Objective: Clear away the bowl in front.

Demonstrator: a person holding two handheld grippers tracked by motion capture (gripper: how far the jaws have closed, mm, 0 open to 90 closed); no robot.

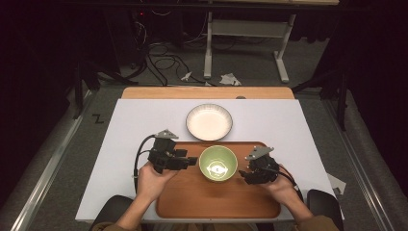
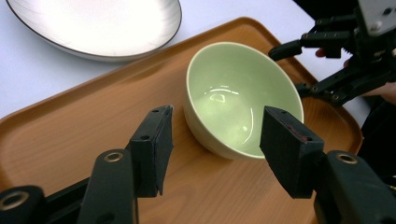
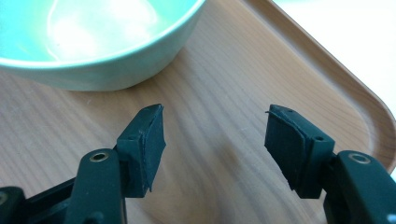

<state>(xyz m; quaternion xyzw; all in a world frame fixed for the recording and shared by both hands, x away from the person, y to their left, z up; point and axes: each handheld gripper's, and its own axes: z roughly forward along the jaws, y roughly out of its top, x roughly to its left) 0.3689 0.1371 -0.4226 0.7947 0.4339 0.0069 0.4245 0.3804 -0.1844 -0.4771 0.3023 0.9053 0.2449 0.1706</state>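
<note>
The high view is showing a green bowl (image 1: pixel 218 163) sitting on a wooden tray (image 1: pixel 192 197), the left gripper (image 1: pixel 191 161) and right gripper (image 1: pixel 244 174) flanking it, both gaping and empty. A glossy white plate (image 1: pixel 209 121) is lying beyond on the pale table (image 1: pixel 125 144). The right gripper view is catching wood grain.

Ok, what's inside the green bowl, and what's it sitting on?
The green bowl holds nothing: its glossy inside shows only light reflections. It stands on the wooden tray. The patch of tray under its base is covered, so that spot cannot be seen.
</note>
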